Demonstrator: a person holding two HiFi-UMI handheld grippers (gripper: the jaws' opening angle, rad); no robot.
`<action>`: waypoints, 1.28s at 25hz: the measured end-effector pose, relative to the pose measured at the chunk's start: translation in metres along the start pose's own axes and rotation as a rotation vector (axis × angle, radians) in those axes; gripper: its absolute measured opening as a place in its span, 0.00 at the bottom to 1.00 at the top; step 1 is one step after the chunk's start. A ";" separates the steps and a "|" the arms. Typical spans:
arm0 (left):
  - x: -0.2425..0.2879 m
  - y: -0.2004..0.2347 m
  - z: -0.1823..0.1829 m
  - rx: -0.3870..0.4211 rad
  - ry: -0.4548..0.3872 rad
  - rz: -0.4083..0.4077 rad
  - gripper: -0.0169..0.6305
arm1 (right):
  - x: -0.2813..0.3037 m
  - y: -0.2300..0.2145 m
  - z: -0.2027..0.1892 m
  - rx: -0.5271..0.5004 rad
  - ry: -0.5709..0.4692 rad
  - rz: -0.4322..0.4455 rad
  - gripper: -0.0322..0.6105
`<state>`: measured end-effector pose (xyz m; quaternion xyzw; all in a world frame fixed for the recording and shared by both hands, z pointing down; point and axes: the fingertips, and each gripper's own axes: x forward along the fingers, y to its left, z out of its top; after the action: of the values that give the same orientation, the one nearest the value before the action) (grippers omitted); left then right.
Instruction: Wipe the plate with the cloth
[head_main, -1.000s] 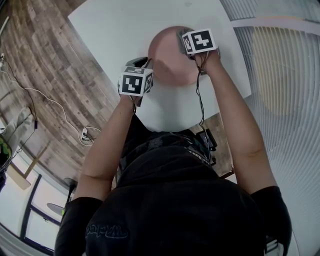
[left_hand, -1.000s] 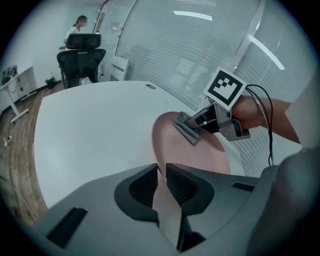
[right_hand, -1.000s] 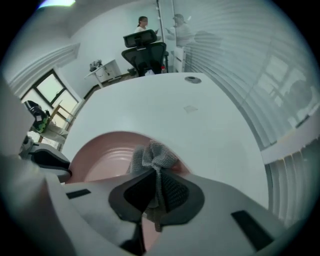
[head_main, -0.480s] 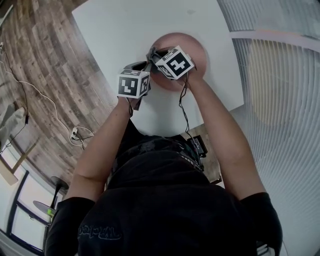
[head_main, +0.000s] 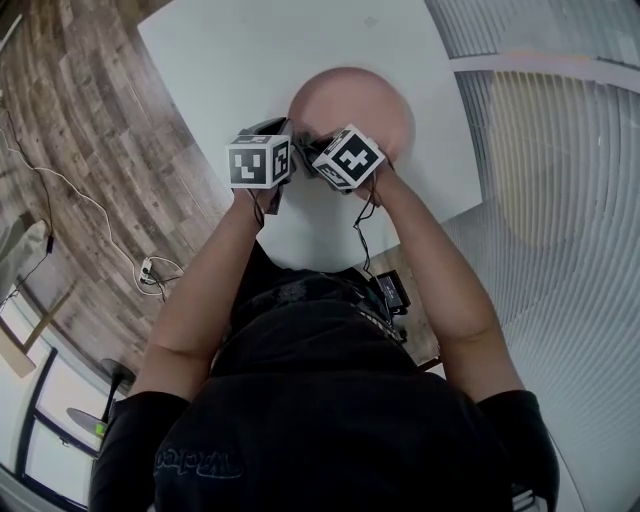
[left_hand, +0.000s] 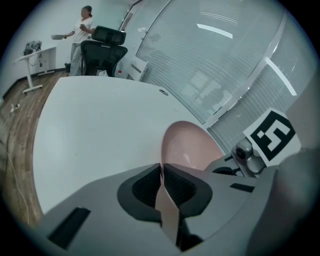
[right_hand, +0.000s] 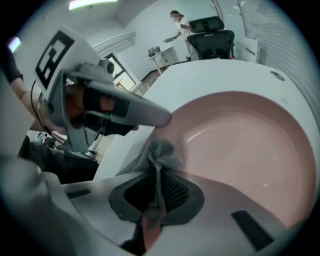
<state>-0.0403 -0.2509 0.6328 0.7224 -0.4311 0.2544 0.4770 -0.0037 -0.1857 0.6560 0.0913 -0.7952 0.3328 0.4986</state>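
Pinching the near rim of the pink plate (left_hand: 187, 145), the left gripper (left_hand: 161, 169) had just been closing its jaws on that edge. Just beside it, the right gripper (right_hand: 158, 172) clenched a grey cloth (right_hand: 161, 152) (bunched up) at the plate's rim. The plate sat on the white table (left_hand: 95, 125).

One plate (head_main: 352, 102), one cloth (right_hand: 161, 152), two hand-held grippers (left_hand: 161, 171) (right_hand: 158, 182), one table (head_main: 255, 60), one chair (left_hand: 103, 47).

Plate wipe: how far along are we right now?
Done: the right gripper is shut on the cloth, which rests at the plate edge. In hand: the left gripper has just been closing its jaws, the plate's rim between them. Left: the wiping itself; how much is wiped doesn't show.
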 end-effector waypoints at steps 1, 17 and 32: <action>0.000 0.000 0.001 0.000 0.001 0.004 0.08 | -0.001 0.003 -0.009 -0.014 0.033 0.006 0.11; 0.002 -0.004 0.002 0.073 0.033 0.023 0.08 | -0.085 -0.122 -0.093 -0.063 0.339 -0.445 0.11; 0.002 -0.007 0.003 0.121 0.039 0.025 0.08 | -0.049 -0.131 0.060 -0.132 -0.080 -0.486 0.11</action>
<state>-0.0330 -0.2532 0.6300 0.7395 -0.4145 0.2997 0.4377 0.0391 -0.3321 0.6544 0.2602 -0.7888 0.1469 0.5372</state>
